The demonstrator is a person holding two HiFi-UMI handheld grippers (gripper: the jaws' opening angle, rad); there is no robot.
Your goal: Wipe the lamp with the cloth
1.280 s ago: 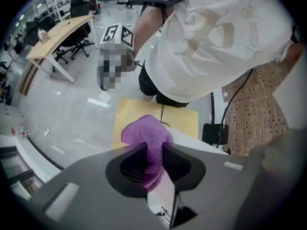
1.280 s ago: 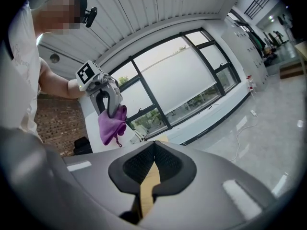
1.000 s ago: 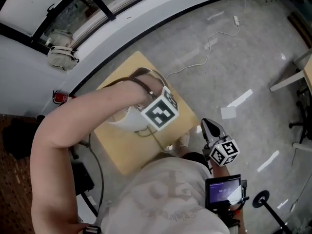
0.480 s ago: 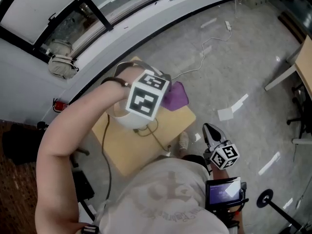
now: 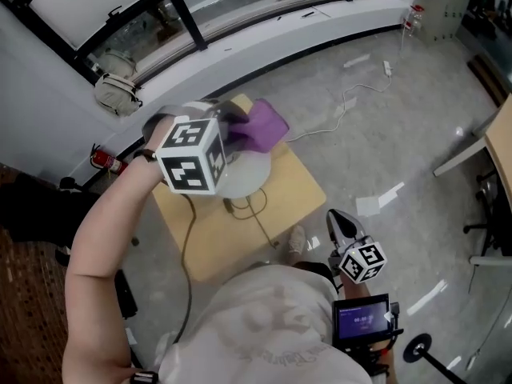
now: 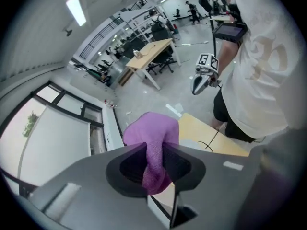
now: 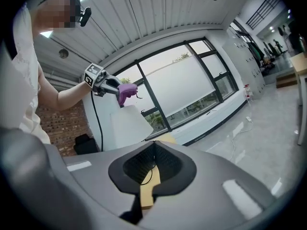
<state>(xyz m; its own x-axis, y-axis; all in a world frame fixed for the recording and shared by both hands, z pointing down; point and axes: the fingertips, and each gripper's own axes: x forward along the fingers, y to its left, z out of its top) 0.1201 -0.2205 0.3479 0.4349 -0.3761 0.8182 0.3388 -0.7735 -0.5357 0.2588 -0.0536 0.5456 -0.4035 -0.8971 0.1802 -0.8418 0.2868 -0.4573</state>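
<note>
In the head view my left gripper (image 5: 234, 131) is shut on a purple cloth (image 5: 262, 125) and hangs over the top of the white lamp shade (image 5: 245, 174). The lamp stands on a small wooden table (image 5: 292, 196). In the left gripper view the cloth (image 6: 152, 140) is pinched between the jaws and bunches out beyond them. My right gripper (image 5: 340, 217) is shut and empty, low by the person's hip, off the table's near corner. The right gripper view looks along the right gripper (image 7: 154, 146) at the lamp shade (image 7: 128, 123), with the cloth (image 7: 125, 91) above it.
A black lamp cable (image 5: 254, 213) runs over the table. A white cord and power strip (image 5: 387, 68) lie on the floor beyond it. A bag (image 5: 118, 93) sits on the window ledge, with a red extinguisher (image 5: 102, 161) below. A screen (image 5: 362, 320) hangs at the person's waist. A desk leg (image 5: 464, 157) stands right.
My left gripper has risen from beside the lamp shade to above it, rolling as it went, with the purple cloth still in its jaws. The right gripper has shifted only slightly.
</note>
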